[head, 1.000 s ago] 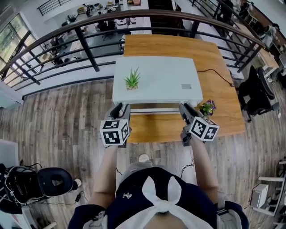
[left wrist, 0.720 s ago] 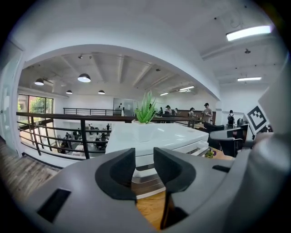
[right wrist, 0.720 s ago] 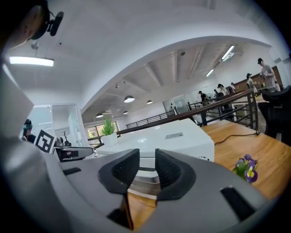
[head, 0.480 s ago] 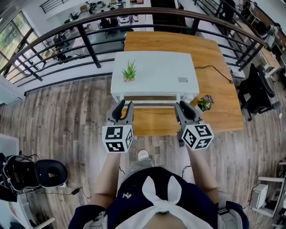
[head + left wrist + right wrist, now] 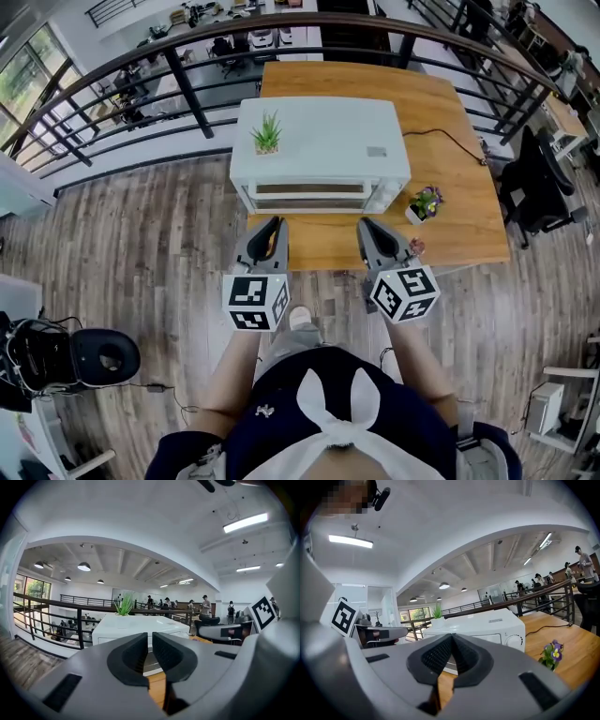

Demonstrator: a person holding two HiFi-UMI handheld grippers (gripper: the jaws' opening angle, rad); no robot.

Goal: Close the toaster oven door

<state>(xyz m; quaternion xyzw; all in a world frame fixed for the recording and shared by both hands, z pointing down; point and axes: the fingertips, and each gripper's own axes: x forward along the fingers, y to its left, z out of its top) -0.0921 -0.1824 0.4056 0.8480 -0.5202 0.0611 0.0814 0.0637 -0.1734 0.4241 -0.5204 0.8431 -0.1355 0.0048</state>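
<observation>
Toaster oven door [image 5: 314, 195] seen shut. Left gripper [image 5: 272, 226] and right gripper [image 5: 367, 227] held short of it; jaws just brought together, nothing clamped.

Office mezzanine: railing [image 5: 185, 91], desks [image 5: 202, 13] below.

A wooden table [image 5: 450, 103] stands on the plank floor [image 5: 159, 225]. A white toaster oven [image 5: 319, 141] sits on its left half, well back from the near edge. Just beside the oven's right front corner is a small potted plant with purple flowers [image 5: 424, 202] — behind it, a dark cable [image 5: 466, 148] trails across the bare wood.
</observation>
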